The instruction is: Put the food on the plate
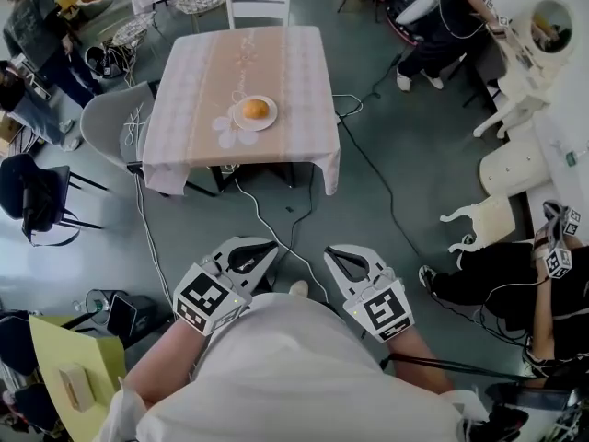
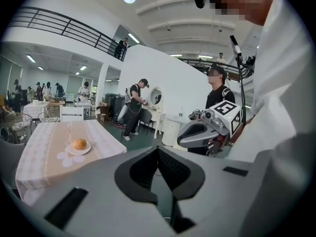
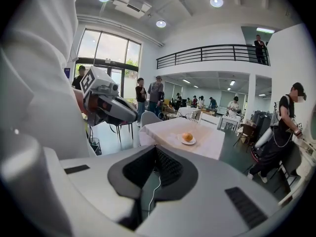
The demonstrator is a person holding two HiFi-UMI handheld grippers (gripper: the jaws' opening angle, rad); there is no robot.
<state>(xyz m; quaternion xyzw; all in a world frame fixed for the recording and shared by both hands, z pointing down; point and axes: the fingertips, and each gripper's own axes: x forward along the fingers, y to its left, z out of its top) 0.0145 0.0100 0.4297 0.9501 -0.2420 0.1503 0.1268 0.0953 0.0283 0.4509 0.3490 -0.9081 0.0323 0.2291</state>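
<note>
A round orange bun [image 1: 255, 109] lies on a small white plate [image 1: 268, 122] on the pink-clothed table [image 1: 202, 81], well ahead of me. I hold both grippers close to my body, far short of the table. The left gripper [image 1: 270, 246] is shut with nothing in it, and the right gripper [image 1: 332, 251] is also shut and empty. In the left gripper view the bun [image 2: 79, 143] and plate [image 2: 73, 152] show far off at the left, beyond the closed jaws [image 2: 158, 150]. The right gripper view has the bun [image 3: 187, 137] beyond its closed jaws [image 3: 157, 149].
A white chair [image 1: 258, 3] stands behind the table and a grey chair [image 1: 110, 122] at its left. Cables [image 1: 276, 233] run over the floor between me and the table. A person sits at the right [image 1: 515, 284]; others stand around the room.
</note>
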